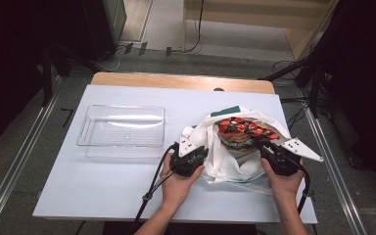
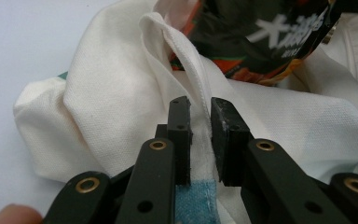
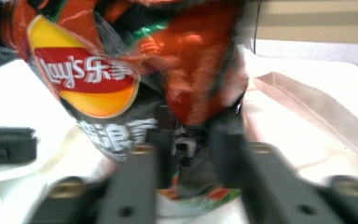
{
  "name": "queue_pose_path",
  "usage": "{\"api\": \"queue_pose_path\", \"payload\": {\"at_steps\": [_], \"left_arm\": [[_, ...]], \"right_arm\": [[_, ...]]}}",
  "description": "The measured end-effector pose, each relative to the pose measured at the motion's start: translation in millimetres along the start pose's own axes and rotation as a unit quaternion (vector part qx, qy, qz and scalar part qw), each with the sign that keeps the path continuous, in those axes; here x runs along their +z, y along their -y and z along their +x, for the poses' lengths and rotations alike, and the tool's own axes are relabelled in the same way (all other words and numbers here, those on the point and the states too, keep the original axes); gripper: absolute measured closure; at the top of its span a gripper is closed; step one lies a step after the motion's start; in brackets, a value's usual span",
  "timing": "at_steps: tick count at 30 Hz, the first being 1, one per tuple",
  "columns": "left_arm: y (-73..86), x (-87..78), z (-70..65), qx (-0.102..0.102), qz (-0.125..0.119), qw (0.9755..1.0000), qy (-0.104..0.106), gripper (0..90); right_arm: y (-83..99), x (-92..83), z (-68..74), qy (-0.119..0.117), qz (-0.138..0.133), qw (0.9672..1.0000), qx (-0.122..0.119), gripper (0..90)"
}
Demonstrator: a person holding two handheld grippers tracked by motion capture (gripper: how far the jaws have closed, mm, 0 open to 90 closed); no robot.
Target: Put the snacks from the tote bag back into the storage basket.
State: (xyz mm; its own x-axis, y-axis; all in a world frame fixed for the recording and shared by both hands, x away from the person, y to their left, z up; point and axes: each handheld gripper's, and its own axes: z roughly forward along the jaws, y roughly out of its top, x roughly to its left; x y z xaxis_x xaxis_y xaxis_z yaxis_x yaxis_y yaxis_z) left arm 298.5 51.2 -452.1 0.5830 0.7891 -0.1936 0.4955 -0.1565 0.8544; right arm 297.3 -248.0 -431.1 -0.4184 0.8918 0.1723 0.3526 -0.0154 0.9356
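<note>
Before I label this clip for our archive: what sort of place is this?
Probably a lab recording bay: a white-topped table on a bare floor, metal floor rails flanking it, loose cables behind.

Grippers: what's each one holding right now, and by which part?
Left gripper pinches the white cloth bag by a fold of its rim or strap. Right gripper clamps the chip bag by its lower edge, though that view is blurred.

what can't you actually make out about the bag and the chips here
- Lower part of the chip bag: high view, hidden inside the white cloth bag.
- Right hand-held gripper jaw tips: right gripper view, motion blur; the pack lies between them.
- Small print on the pack: left gripper view, cut off by the top edge.
- Cloth bag's other contents: covered by fabric and the pack.
</note>
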Motion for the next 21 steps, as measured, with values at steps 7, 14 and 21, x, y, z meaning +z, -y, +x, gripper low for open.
{"api": "queue_pose_path", "payload": {"at_steps": [7,14,21], "left_arm": [[2.4,0.6,1.0,0.002,0.002,1.0,0.003,76.8],[3.3,-0.6,5.0,0.002,0.009,1.0,0.003,75.8],[3.4,-3.7,6.7,0.002,0.002,1.0,0.003,73.1]], "right_arm": [[-18.1,-6.3,7.1,0.01,-0.012,0.9995,0.028,90.0],[-44.3,-25.1,18.6,-0.01,-0.036,0.998,0.051,90.0],[-64.3,-46.6,25.9,-0.021,-0.071,0.995,0.066,90.0]]}}
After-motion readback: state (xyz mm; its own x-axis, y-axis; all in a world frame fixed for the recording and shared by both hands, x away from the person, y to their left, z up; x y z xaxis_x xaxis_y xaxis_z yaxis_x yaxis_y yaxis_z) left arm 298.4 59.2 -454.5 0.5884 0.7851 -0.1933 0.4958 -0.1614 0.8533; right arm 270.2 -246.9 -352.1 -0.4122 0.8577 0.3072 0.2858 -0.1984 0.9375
